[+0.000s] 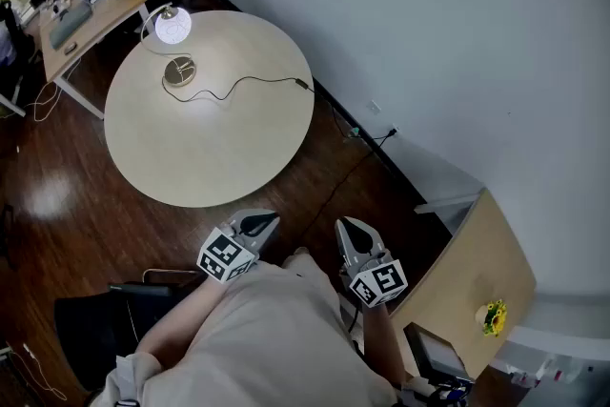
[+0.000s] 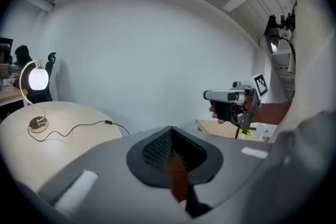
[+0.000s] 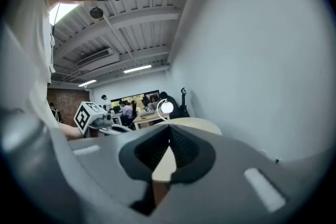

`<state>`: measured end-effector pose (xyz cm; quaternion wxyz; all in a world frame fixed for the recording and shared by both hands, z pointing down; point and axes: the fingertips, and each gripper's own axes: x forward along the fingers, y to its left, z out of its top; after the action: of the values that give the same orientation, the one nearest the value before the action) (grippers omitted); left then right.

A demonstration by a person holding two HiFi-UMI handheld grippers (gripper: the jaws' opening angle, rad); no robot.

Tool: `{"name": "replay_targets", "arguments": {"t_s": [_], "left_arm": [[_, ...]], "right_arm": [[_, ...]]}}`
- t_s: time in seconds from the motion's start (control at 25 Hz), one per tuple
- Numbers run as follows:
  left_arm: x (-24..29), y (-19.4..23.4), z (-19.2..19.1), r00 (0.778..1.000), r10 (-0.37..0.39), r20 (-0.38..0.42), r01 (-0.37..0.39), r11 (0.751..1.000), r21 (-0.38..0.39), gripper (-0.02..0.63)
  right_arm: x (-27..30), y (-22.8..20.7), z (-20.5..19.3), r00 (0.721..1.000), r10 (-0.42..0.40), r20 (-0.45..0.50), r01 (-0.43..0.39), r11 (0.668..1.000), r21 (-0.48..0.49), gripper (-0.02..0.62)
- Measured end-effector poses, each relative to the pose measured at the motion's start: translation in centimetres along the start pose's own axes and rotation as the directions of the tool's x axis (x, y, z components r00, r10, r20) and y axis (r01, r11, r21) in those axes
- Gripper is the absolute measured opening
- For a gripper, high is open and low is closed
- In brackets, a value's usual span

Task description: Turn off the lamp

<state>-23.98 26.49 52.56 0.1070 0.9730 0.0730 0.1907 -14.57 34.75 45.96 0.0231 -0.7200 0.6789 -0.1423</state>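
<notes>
Here, the lamp is lit, and its round white ball glows at the far left side of the round table. Its round foot sits on the table just beside the ball. A thin black cord wiggles from the foot across the top to the edge by the white wall. The person stands at the near side of the table and holds both tongs close to the body, well apart from the lamp. The left tongs are shut tight with nothing in them, and their tip is near the closest edge of the table. The right tongs are shut too and hold nothing. They hang over the dark wood floor, to the right of the table. Yellow flowers sit on a small wooden cabinet by the wall.
</notes>
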Motion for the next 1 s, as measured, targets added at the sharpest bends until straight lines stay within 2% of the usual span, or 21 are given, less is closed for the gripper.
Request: {"name": "replay_targets", "arguments": {"t_s": [0.12,0.36,0.48,0.72,1.0], "left_arm": [[2.2,-1.8,1.7,1.000,0.004,0.014,-0.004,1.000,0.010,-0.003],[6.5,-4.7,3.3,0.999,0.035,0.006,-0.035,0.999,-0.025,-0.003],[8.7,-6.3,3.0,0.999,0.043,-0.015,-0.044,0.998,-0.038,-0.003],[12.2,-8.2,1.9,0.997,0.068,-0.039,-0.072,0.991,-0.111,-0.003],[12.8,-8.2,0.6,0.987,0.126,-0.098,-0.139,0.980,-0.144,-0.003]], "right_arm": [[-1.4,-3.3,0.9,1.000,-0.017,0.000,0.017,1.000,-0.017,0.003],[-5.4,-8.7,1.8,1.000,-0.029,0.004,0.029,0.999,-0.017,0.003],[-7.1,-11.5,1.5,0.999,-0.034,0.004,0.034,0.999,0.002,0.003],[-9.3,-15.7,-0.1,1.000,-0.013,-0.019,0.014,1.000,0.019,0.003],[-9.5,-18.2,-2.0,0.999,0.017,-0.027,-0.016,0.999,0.051,0.003]]}}
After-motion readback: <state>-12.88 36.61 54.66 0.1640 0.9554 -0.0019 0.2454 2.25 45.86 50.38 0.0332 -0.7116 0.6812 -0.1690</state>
